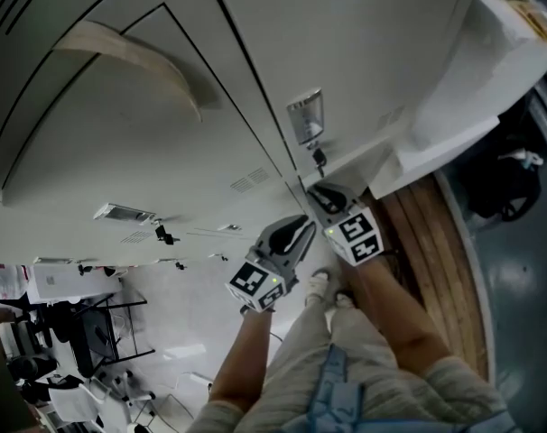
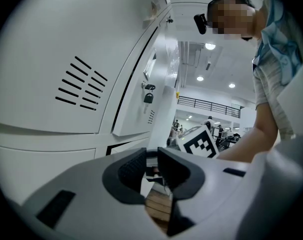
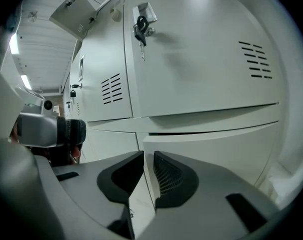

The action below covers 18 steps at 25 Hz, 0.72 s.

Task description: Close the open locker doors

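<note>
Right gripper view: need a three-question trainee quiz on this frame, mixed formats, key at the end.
1. True or false: a key hangs from the lock of the upper locker door.
2. What does the right tool grip? A) a padlock B) the edge of the lower locker door C) nothing
3. Fill in: the lower locker door stands ____, not flush with the cabinet.

Key: 1 true; 2 B; 3 ajar.
</note>
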Each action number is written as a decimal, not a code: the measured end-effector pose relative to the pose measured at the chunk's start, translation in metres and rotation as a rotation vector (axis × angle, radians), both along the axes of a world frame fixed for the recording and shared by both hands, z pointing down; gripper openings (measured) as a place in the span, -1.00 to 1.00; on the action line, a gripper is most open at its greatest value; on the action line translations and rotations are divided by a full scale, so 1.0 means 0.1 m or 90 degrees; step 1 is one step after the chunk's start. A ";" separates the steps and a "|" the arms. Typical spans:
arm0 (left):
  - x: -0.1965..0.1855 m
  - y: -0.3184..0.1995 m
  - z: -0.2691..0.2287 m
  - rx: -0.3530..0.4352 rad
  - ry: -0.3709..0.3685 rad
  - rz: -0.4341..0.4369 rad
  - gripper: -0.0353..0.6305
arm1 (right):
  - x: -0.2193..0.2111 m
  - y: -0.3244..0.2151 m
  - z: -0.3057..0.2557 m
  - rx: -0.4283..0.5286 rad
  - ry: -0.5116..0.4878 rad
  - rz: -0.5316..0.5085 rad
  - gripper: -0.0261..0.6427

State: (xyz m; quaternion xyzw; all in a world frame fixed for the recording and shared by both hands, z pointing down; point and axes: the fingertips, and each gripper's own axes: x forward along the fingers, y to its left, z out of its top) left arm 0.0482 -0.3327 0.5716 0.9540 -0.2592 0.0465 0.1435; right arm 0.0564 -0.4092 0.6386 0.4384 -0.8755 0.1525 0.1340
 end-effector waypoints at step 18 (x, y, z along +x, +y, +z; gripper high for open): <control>-0.17 -0.13 0.03 -0.015 0.001 -0.020 -0.74 | -0.08 -0.24 0.00 0.009 -0.005 0.011 -0.72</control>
